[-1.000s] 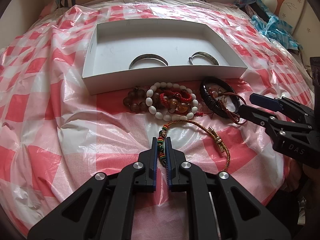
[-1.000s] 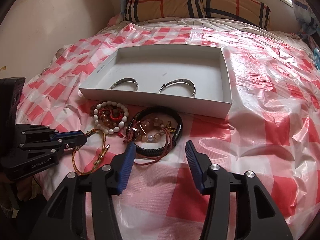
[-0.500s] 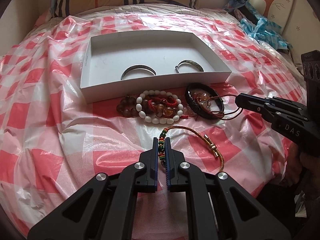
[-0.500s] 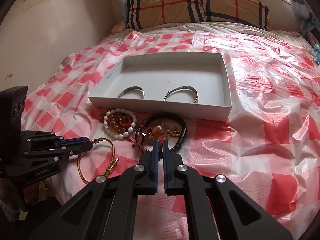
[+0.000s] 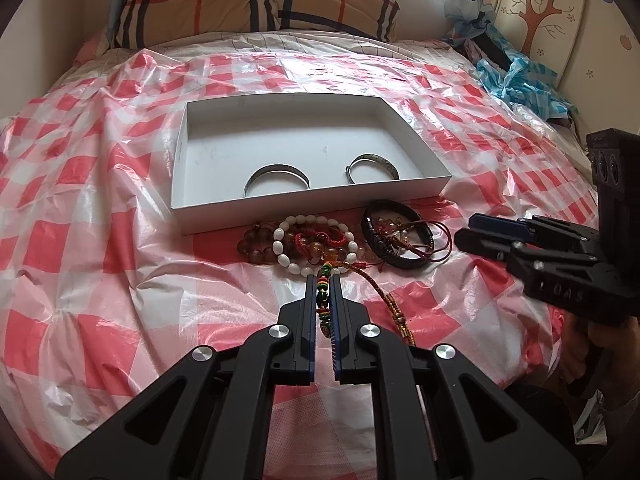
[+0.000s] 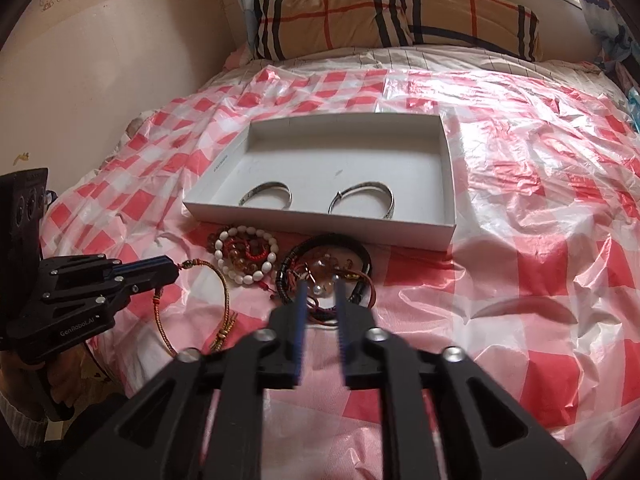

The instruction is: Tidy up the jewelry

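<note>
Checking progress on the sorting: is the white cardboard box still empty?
No. The white cardboard box holds two silver metal bangles lying near its front wall; the rest is bare.

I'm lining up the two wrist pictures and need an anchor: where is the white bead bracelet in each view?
Left wrist view: the white bead bracelet lies just below centre, in front of the white box's near wall, just beyond the left gripper.
Right wrist view: it sits left of centre, below the box's near-left corner.
Shared landmark: the white box with two silver bangles inside.
</note>
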`<state>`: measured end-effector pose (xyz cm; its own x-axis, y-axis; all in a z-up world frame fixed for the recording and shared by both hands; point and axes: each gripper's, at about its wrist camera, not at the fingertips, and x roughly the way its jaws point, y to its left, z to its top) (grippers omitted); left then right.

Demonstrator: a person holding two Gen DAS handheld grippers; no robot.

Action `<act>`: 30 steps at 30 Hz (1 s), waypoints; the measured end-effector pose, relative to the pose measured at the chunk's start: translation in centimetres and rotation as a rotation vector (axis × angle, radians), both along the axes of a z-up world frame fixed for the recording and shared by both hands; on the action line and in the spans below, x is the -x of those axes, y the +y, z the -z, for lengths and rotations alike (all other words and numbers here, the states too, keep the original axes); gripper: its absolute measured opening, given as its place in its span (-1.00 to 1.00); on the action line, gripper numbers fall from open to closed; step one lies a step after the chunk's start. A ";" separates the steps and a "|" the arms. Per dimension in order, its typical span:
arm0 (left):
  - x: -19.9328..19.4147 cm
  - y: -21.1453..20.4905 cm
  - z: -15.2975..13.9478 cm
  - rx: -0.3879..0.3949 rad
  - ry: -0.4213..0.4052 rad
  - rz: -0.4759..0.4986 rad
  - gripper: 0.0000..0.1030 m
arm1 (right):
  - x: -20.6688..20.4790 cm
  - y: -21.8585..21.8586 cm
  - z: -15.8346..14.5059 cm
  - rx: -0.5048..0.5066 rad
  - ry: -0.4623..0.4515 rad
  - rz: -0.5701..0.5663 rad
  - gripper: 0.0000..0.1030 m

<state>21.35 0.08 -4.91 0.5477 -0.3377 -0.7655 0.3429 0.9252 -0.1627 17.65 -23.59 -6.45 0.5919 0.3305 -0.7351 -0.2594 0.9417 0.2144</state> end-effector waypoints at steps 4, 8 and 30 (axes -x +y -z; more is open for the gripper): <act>-0.2 0.0 0.4 -0.008 0.006 0.000 -0.89 | -0.5 1.1 1.3 0.070 -0.005 -0.016 0.37; -0.3 -0.2 1.1 -0.014 0.021 0.002 -0.89 | -2.3 1.0 2.6 0.067 0.030 0.005 0.37; -0.8 -0.3 -0.5 0.019 -0.008 0.006 -0.89 | -0.7 -0.4 -1.7 -0.051 -0.061 -0.030 -0.95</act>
<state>22.13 -0.17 -4.41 0.5514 -0.3556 -0.7546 0.3497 0.9198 -0.1779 18.38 -24.00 -4.72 0.6241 0.3852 -0.6798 -0.3017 0.9214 0.2451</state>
